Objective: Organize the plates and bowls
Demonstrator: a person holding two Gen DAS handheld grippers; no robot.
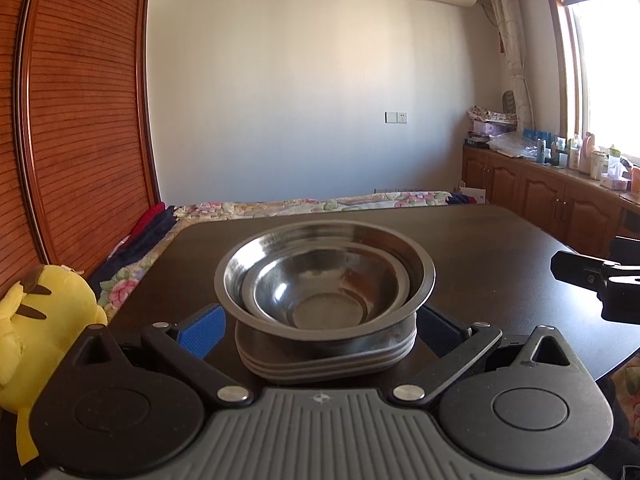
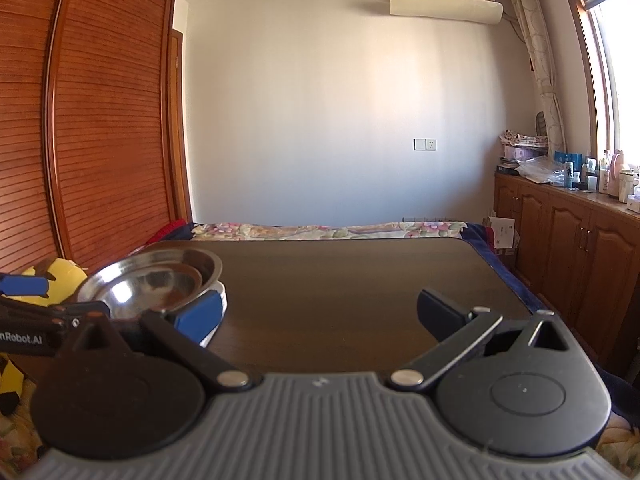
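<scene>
A small steel bowl (image 1: pixel 320 292) sits nested inside a larger steel bowl (image 1: pixel 416 268), and both rest on a stack of grey plates (image 1: pixel 328 364) on the dark table (image 1: pixel 500 248). My left gripper (image 1: pixel 320 330) is open, with its blue-padded fingers on either side of the stack's near edge. In the right wrist view the nested bowls (image 2: pixel 152 280) lie at the left, with a pale plate edge (image 2: pixel 221 298) showing under them. My right gripper (image 2: pixel 320 312) is open over bare table, with nothing between its fingers.
A yellow plush toy (image 1: pixel 44 320) sits off the table's left edge. A bed with a floral cover (image 1: pixel 312 206) lies behind the table. Wooden cabinets (image 2: pixel 568 248) with bottles on top run along the right wall, and a wooden wardrobe (image 2: pixel 100 120) stands at the left.
</scene>
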